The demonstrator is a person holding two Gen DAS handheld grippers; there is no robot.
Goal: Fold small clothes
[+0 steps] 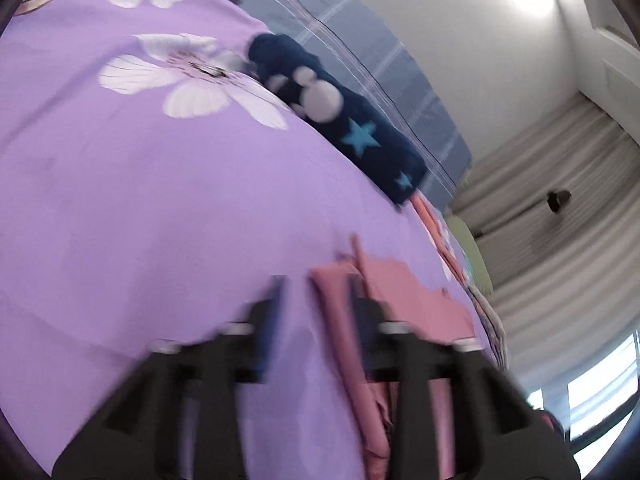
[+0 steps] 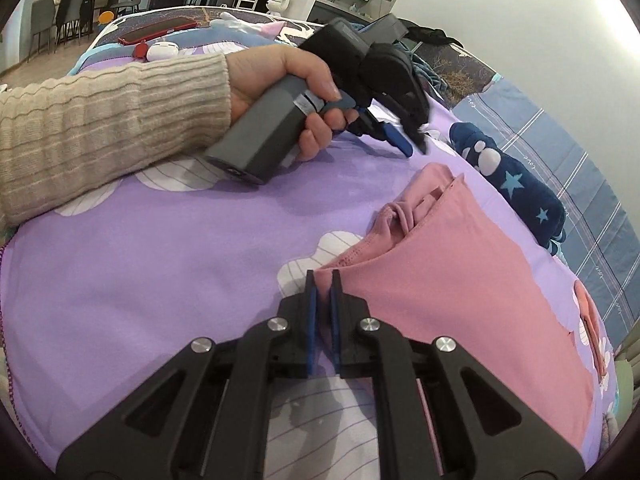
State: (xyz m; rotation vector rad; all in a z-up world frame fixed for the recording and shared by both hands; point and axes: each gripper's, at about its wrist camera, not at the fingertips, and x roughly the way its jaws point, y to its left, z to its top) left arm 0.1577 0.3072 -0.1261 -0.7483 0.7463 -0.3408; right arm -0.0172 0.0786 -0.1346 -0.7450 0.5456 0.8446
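Note:
A pink garment (image 2: 460,280) lies partly folded on the purple flowered sheet (image 2: 160,264). My right gripper (image 2: 323,280) is shut on its near hemmed corner, with pink cloth pinched between the blue pads. A hand holds my left gripper (image 2: 414,147) just above the sheet by the garment's far bunched end. In the blurred left wrist view, the left gripper (image 1: 318,296) stands open. A pink garment (image 1: 404,292) fold shows in the gap and the pads are not pressing on it. A navy garment (image 2: 516,184) with stars lies beyond, and the navy garment (image 1: 352,128) sits at the purple sheet's (image 1: 120,220) edge.
A beige knitted sleeve (image 2: 100,120) crosses the sheet from the left. Blue checked bedding (image 2: 580,160) borders the right side. A red phone (image 2: 158,30) and a white round case (image 2: 162,51) lie at the bed's far end. Grey curtains (image 1: 560,248) hang beyond the bed.

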